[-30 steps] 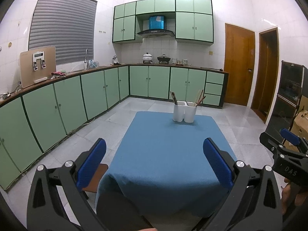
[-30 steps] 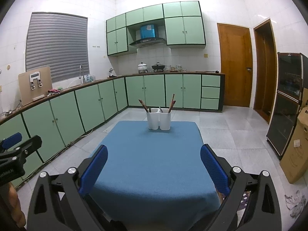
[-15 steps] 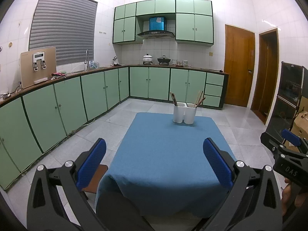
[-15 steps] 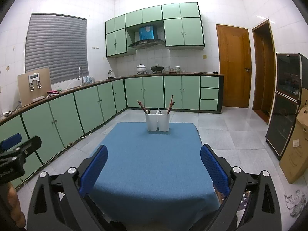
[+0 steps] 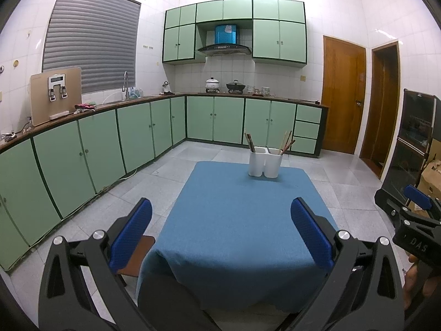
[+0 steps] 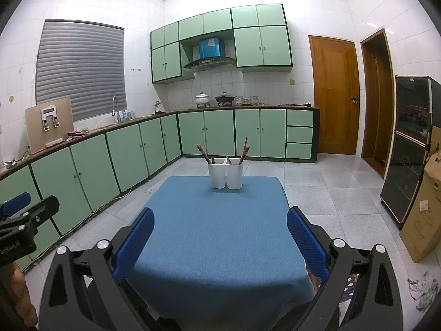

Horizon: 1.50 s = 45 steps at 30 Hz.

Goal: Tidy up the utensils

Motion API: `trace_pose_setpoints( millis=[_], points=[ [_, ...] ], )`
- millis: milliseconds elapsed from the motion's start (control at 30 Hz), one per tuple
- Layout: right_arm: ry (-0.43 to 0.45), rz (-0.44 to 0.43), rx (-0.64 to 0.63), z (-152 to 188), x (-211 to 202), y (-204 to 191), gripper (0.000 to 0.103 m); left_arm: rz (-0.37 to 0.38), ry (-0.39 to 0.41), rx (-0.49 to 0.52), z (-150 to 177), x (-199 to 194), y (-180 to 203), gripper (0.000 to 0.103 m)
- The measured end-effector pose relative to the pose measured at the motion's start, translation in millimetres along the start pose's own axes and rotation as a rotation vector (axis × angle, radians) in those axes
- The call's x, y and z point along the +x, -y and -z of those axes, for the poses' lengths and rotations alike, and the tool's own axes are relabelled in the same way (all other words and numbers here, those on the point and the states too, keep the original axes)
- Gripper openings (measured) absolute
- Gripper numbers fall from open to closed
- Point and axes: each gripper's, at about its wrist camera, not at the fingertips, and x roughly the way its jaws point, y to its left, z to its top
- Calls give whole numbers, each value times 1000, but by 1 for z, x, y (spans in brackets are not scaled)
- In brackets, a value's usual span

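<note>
Left gripper (image 5: pixel 220 234) and right gripper (image 6: pixel 219 237): jaws apart, holding nothing. Two white holders (image 6: pixel 226 176) with chopsticks (image 6: pixel 244 150) stand at the far end of the blue-clothed table (image 6: pixel 215 234).

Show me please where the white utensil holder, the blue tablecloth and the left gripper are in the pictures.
white utensil holder (image 6: pixel 226 176): right wrist view, front wall of its two cups.
blue tablecloth (image 6: pixel 220 237): right wrist view, bare middle of the cloth.
left gripper (image 5: pixel 220 234): left wrist view, midway between its open fingertips.
</note>
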Motion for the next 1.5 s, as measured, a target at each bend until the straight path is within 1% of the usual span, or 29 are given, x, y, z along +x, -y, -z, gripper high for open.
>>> trace_pose_setpoints(
  millis=[1500],
  points=[
    [4, 2, 1, -3, -1, 1, 95, 2, -5, -3, -1, -1, 0, 98]
  ],
)
